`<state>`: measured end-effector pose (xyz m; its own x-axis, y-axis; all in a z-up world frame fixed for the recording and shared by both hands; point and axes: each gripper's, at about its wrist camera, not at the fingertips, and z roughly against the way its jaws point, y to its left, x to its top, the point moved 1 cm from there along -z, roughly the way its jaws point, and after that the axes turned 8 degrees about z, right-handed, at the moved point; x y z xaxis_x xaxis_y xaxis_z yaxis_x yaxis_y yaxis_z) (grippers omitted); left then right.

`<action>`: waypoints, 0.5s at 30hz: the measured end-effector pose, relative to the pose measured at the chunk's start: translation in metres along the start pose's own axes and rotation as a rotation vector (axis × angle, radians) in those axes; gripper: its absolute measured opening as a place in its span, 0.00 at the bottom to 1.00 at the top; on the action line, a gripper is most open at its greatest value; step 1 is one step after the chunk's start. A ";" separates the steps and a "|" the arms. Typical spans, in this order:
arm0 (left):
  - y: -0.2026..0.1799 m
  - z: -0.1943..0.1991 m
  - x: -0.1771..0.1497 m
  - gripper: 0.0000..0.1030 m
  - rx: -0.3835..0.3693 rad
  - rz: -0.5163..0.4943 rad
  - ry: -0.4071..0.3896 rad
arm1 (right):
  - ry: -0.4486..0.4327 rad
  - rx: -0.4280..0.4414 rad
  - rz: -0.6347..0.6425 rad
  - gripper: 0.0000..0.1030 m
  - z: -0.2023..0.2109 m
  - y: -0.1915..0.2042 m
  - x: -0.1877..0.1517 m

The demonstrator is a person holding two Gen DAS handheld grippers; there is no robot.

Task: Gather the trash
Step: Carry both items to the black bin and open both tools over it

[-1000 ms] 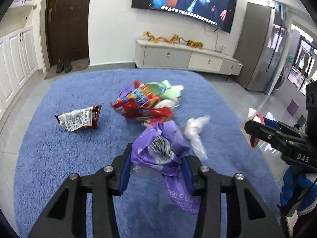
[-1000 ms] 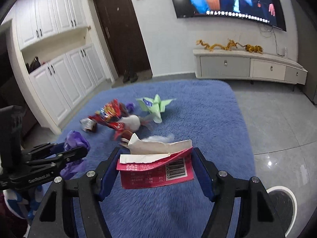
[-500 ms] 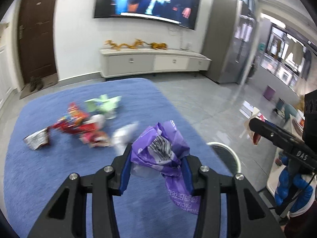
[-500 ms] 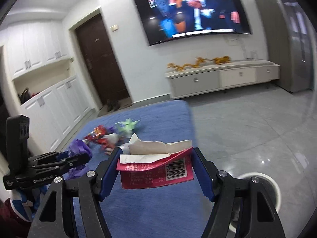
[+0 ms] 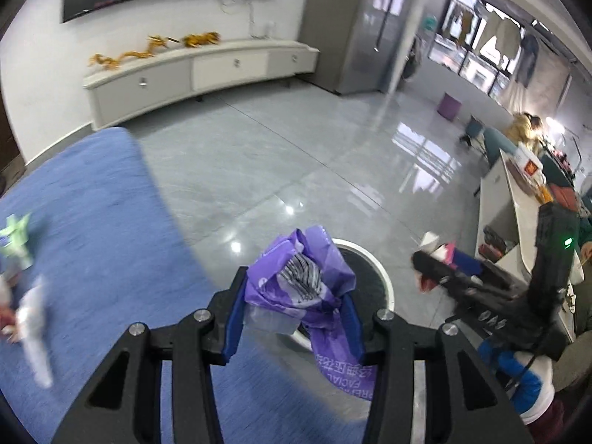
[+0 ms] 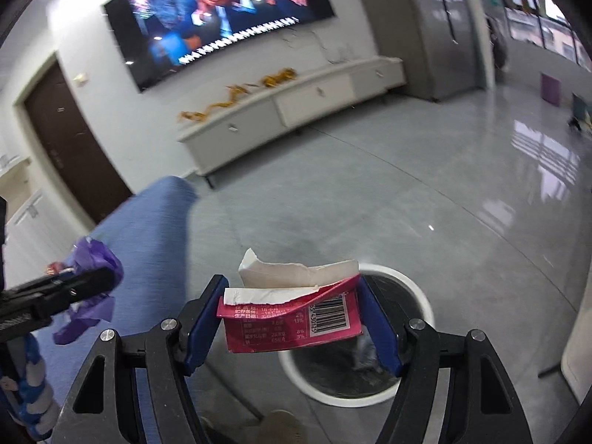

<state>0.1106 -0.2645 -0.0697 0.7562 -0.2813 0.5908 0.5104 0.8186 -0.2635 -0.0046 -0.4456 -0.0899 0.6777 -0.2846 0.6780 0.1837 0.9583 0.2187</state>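
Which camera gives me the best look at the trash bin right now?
The right wrist view: the trash bin shows most of its white rim and dark inside beneath the red wrapper. The left wrist view shows only a rim arc behind the purple wrapper.

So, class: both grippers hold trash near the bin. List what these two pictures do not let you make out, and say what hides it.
- Bin contents, right wrist view: red wrapper and right gripper cover most of the opening.
- Bin's near rim, left wrist view: hidden behind purple bag and left gripper.
- Trash on rug, left wrist view: blurred, cut by left edge.
- Red wrapper's small print: too small.
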 end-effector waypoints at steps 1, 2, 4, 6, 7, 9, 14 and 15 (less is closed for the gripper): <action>-0.006 -0.008 0.002 0.43 -0.010 -0.005 0.013 | 0.019 -0.015 -0.010 0.69 -0.008 -0.009 -0.002; -0.013 -0.019 0.006 0.44 -0.024 -0.011 0.029 | 0.039 -0.029 -0.020 0.69 -0.017 -0.017 -0.004; -0.023 -0.038 0.012 0.45 -0.037 -0.016 0.054 | 0.067 -0.046 -0.043 0.69 -0.031 -0.032 -0.008; -0.028 -0.056 0.017 0.50 -0.059 -0.005 0.080 | 0.093 -0.064 -0.066 0.70 -0.043 -0.043 -0.013; -0.032 -0.062 0.019 0.51 -0.071 0.003 0.091 | 0.105 -0.075 -0.077 0.70 -0.048 -0.049 -0.015; -0.036 -0.078 0.025 0.56 -0.093 0.022 0.116 | 0.123 -0.086 -0.095 0.71 -0.057 -0.056 -0.020; -0.037 -0.097 0.030 0.63 -0.124 0.062 0.154 | 0.146 -0.117 -0.118 0.81 -0.064 -0.070 -0.029; -0.036 -0.098 0.031 0.63 -0.122 0.062 0.154 | 0.150 -0.122 -0.118 0.82 -0.065 -0.070 -0.028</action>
<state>0.1552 -0.3517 -0.1165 0.8365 -0.3132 0.4497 0.4998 0.7726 -0.3916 0.0094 -0.5035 -0.1697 0.7428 -0.3974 0.5389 0.3466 0.9168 0.1984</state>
